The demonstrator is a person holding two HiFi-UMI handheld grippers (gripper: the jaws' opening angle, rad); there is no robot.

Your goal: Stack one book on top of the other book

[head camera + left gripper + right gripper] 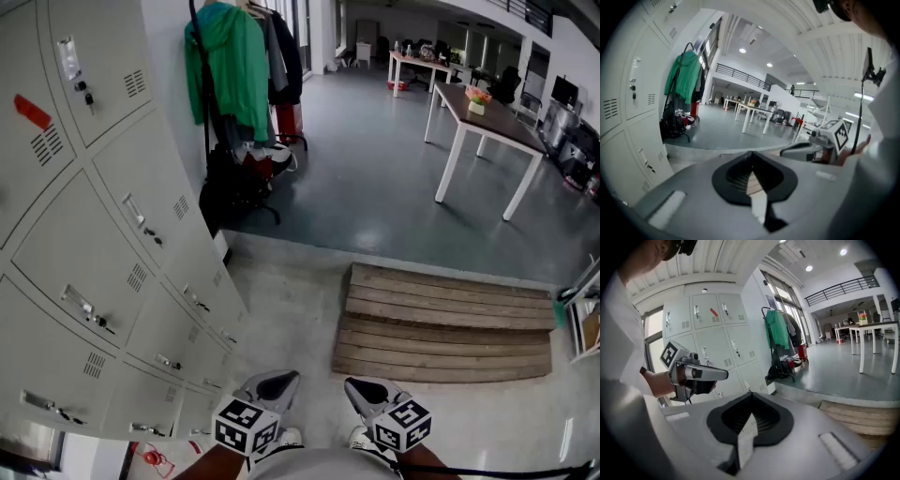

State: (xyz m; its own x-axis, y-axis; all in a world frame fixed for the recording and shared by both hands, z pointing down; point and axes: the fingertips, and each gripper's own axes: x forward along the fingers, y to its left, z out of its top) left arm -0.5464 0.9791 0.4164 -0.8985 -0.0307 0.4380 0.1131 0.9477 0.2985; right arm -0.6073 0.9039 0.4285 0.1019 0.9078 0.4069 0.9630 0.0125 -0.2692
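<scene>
Down at the bottom of the head view, closest of all, sit the left gripper (279, 382) and the right gripper (359, 391), side by side. They are on the near side of the wooden step (445, 323) that lies on the floor. Both are closed tight and hold nothing. Grey lockers (94, 234) stand to the left of the step. A green coat (225, 66) hangs far behind it. No books show anywhere.

From the left gripper view, its jaws are pressed together with nothing between them. No books here either.

From the right gripper view, its jaws are also pressed together and empty. The step lies just past them, with no books on it.

So the job looks not started. The books must be found first, then one picked up and laid on the other.
</scene>
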